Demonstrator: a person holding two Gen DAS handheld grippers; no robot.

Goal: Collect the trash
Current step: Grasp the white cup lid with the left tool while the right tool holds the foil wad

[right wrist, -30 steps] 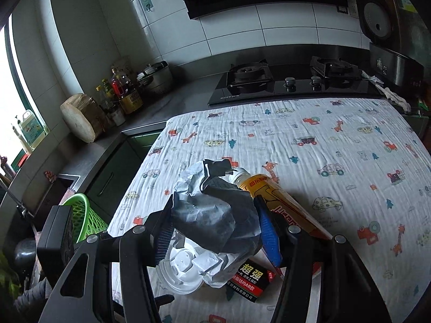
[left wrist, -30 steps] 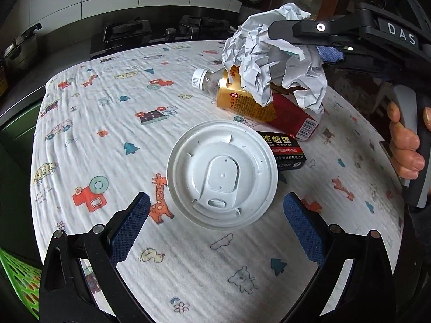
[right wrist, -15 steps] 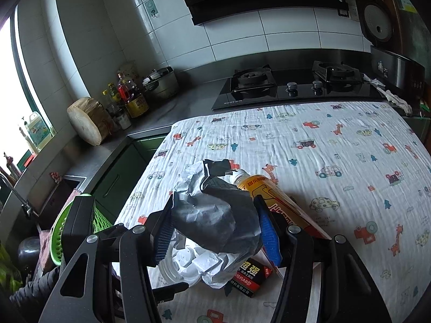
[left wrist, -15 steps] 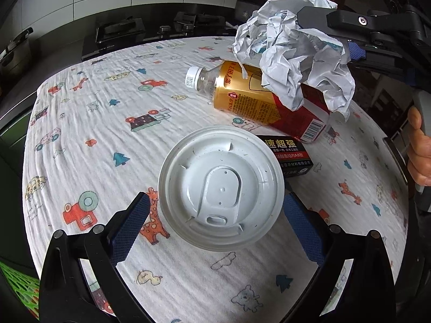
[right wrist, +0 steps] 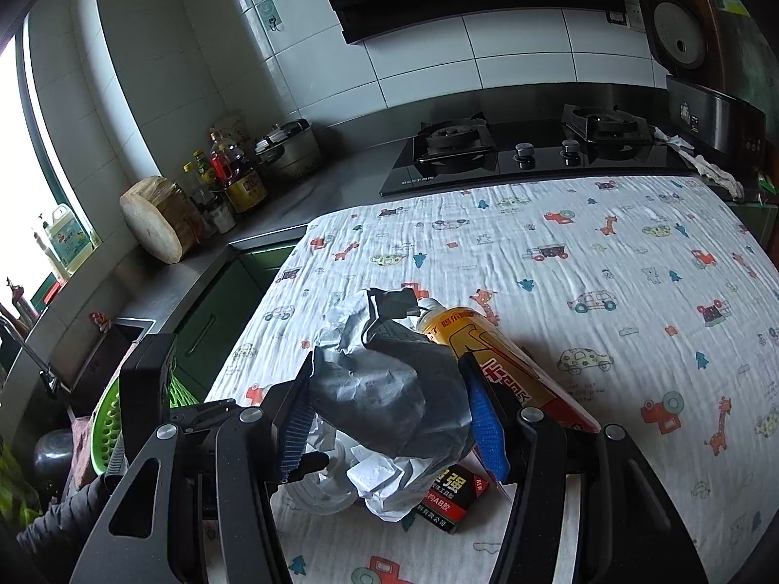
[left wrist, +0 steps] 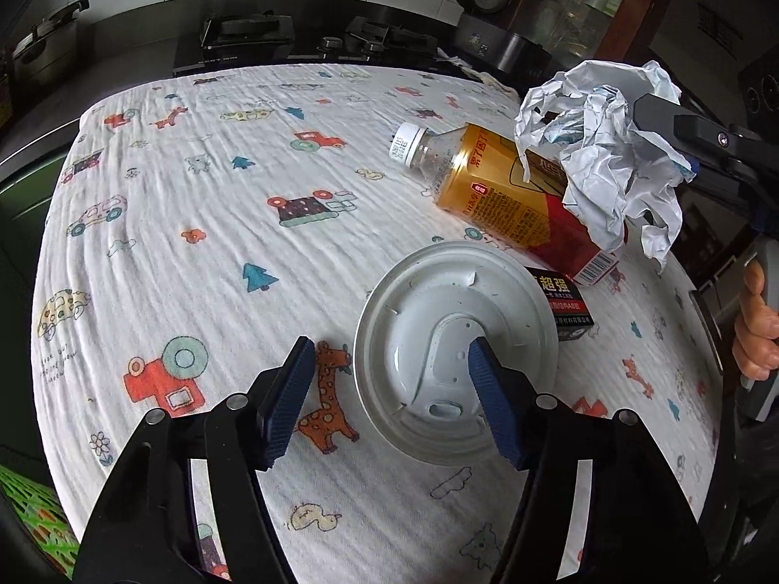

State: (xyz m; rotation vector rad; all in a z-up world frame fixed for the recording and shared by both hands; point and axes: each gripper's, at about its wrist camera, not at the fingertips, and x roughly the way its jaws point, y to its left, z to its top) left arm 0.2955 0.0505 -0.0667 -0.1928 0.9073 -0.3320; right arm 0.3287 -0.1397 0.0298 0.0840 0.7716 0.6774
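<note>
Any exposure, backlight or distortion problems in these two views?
Right wrist view: the window at far left is blown out, and the crumpled white paper ball clamped in the right tool reads dark grey, backlit. Left wrist view: even, soft light, sharp patterned tablecloth. Both views: strong fisheye bending toward the edges.

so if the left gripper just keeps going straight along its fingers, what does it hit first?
Probably the white cup lid: the left gripper is open, its right finger already over the lid's middle, its left finger over bare tablecloth. Height above the lid is unclear.
</note>
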